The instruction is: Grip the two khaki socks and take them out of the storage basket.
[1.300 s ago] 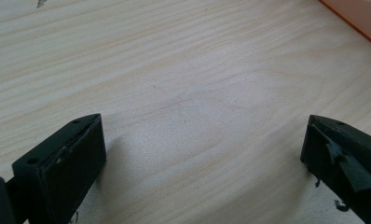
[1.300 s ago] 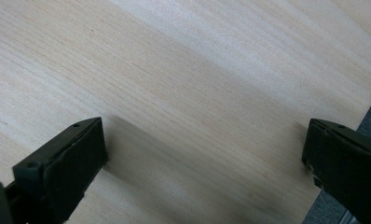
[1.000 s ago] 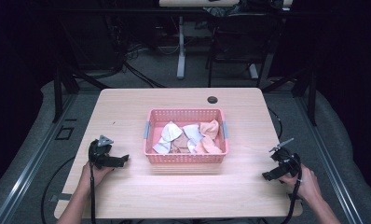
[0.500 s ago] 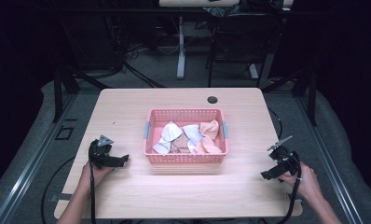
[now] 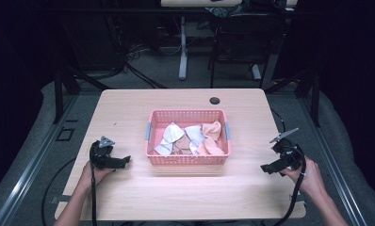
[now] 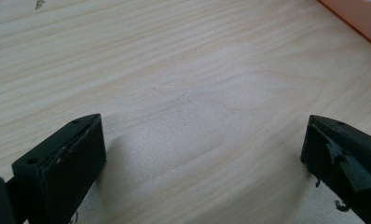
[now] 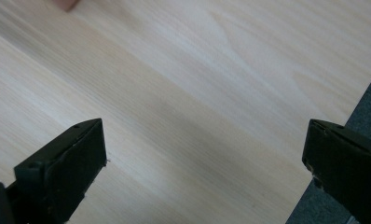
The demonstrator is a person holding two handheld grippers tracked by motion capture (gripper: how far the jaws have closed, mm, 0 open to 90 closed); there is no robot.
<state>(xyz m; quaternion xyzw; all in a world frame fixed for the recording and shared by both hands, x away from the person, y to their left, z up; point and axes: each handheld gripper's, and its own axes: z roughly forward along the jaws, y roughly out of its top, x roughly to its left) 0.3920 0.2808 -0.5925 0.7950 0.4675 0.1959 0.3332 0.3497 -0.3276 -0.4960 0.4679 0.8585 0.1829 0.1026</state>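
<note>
A pale wooden table (image 5: 129, 117) seen from above, with a pink rectangular plastic basket (image 5: 189, 160) of open lattice walls at its middle. Inside the basket lies a loose heap of crumpled cloths (image 5: 191, 139): white pieces toward the left and middle, peach-orange ones at the right, a brownish one between them. A small grey handle sits on each short end of the basket.

The left gripper (image 5: 125, 161) rests low at the table's near left, held in a hand, pointing right toward the basket and just short of it. Its 2 black jaws stand wide apart with nothing between them but bare wood. The right gripper (image 5: 265, 168) hangs at the near right edge, pointing left, jaws likewise spread wide and empty. A small black round disc (image 5: 215, 100) lies on the far side of the table.
</note>
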